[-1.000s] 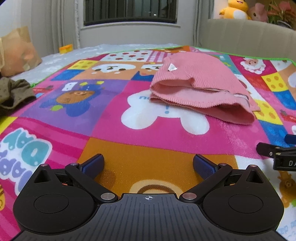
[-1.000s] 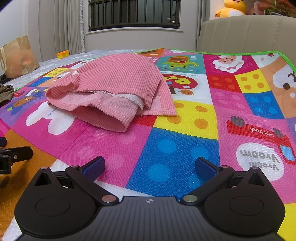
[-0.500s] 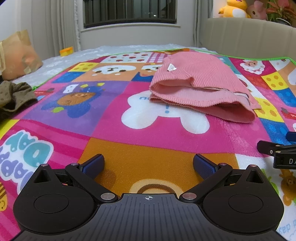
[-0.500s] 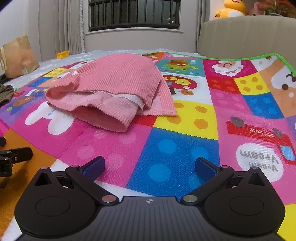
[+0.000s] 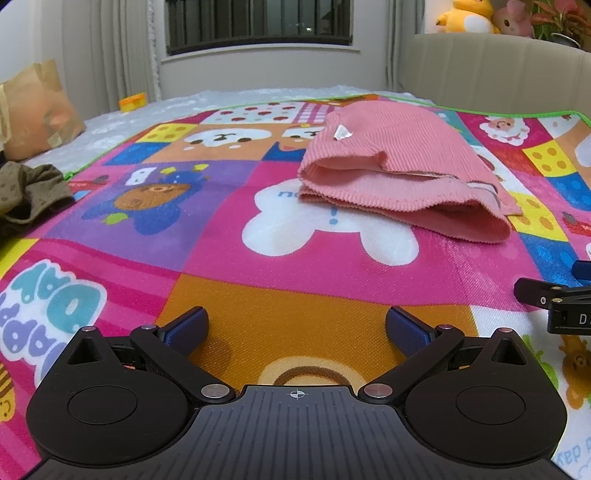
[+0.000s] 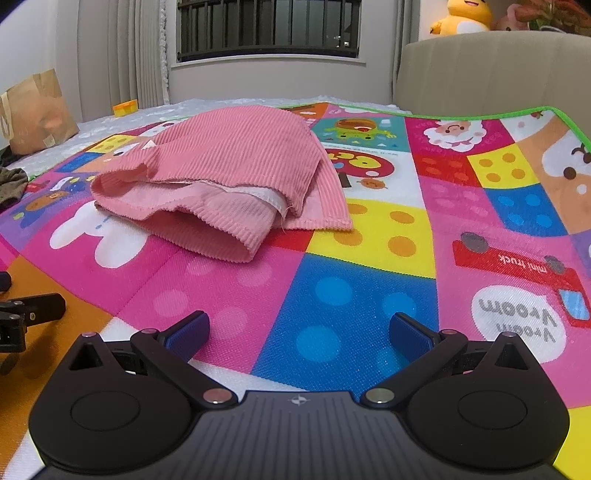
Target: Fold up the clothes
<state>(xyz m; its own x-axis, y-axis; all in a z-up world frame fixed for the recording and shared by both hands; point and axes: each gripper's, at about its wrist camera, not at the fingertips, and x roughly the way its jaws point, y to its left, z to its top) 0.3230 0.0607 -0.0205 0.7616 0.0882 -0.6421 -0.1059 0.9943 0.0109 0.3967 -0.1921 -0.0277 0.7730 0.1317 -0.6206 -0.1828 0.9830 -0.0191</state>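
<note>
Cartoon play mat (image 5: 280, 317) under pink garment (image 5: 402, 177)

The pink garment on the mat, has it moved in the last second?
No. The pink garment lies on the same white cartoon patch of the mat as before; only the camera shifted slightly.

Barred dark window (image 5: 258, 22), pale curtains (image 5: 122, 51), beige headboard (image 5: 491, 70).

Left gripper (image 5: 295, 328) eased back slightly, right gripper (image 6: 299, 328) nudged fwd
</note>
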